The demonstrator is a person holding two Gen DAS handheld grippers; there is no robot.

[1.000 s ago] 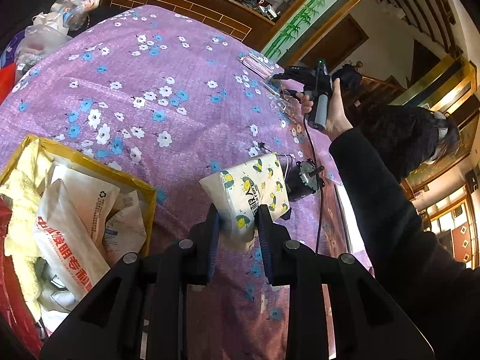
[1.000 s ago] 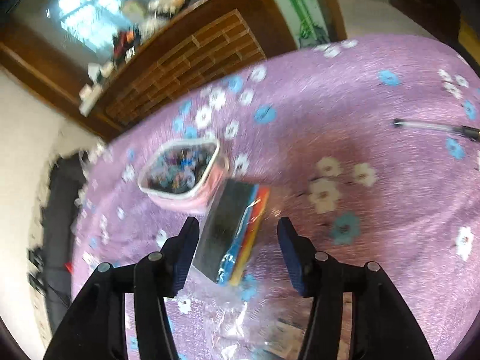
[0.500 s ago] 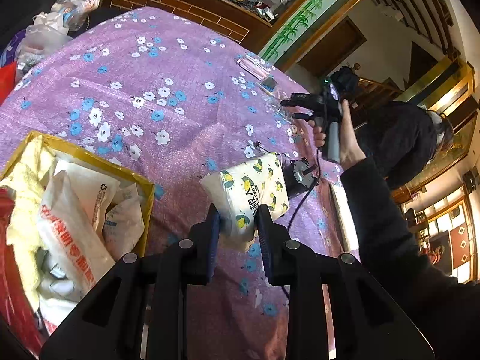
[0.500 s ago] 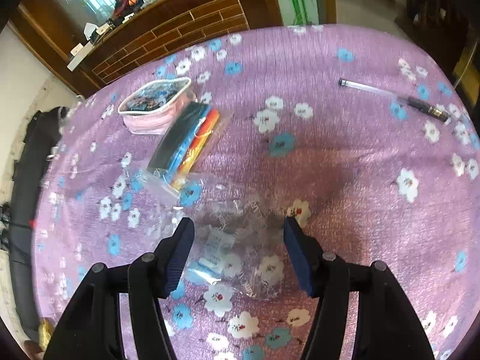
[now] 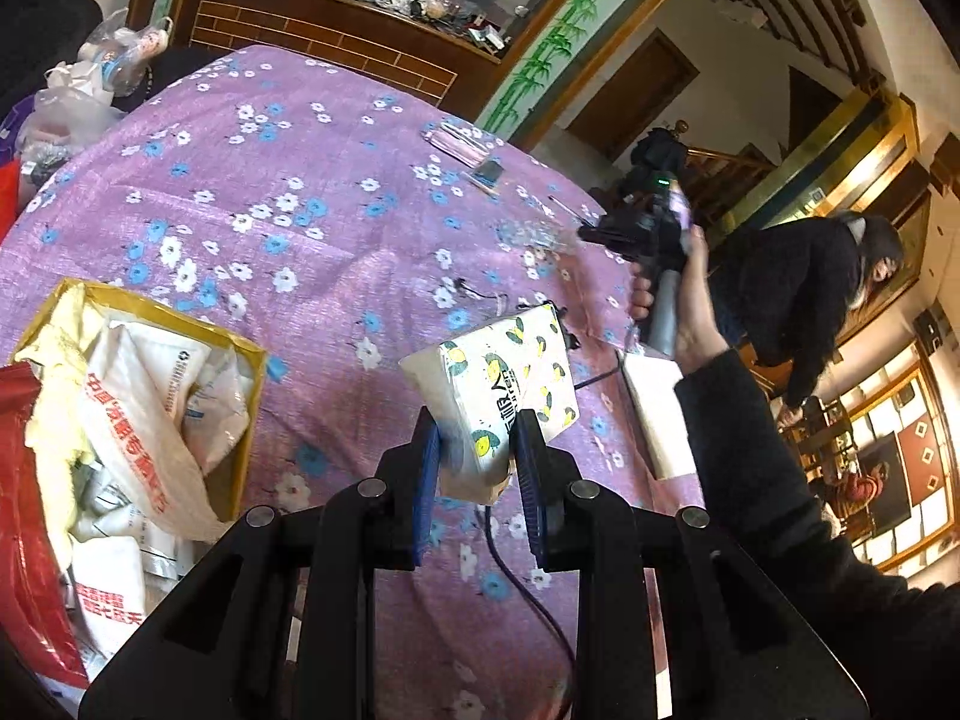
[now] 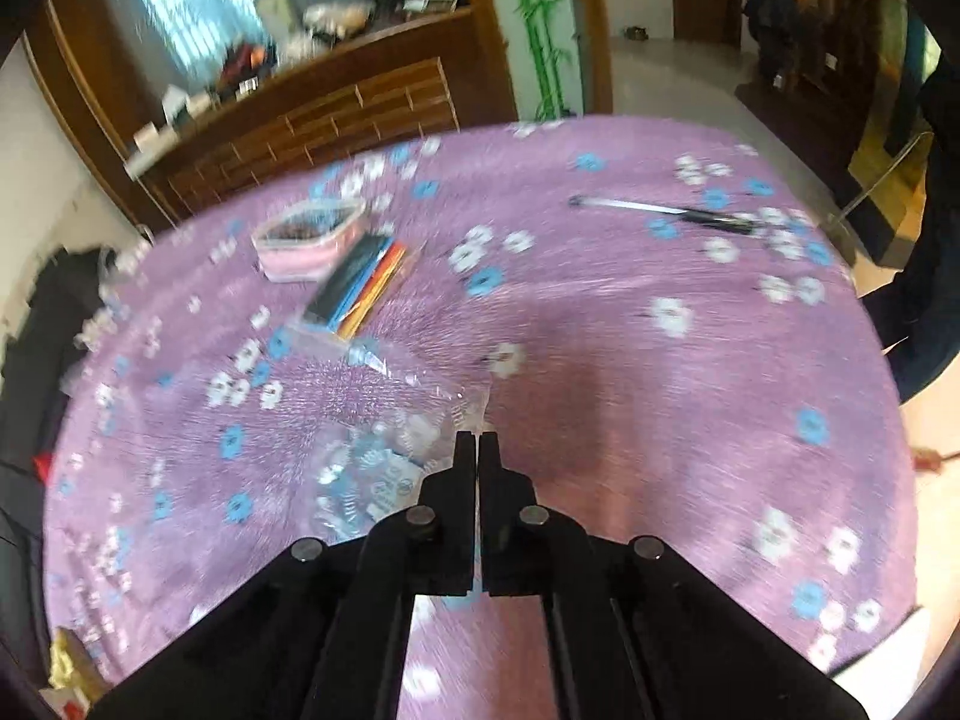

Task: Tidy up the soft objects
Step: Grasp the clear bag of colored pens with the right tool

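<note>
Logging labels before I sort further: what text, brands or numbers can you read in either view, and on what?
Tissue pack in the left gripper: dark brand lettering, only partly legible.
White bag in the yellow box: red Chinese characters, not clearly readable.
Clear bag at the right gripper: blue print, blurred.
No other text found.

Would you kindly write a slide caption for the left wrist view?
Left tongs grip a tissue pack over the purple floral cloth, beside a yellow box of soft packets.
</note>
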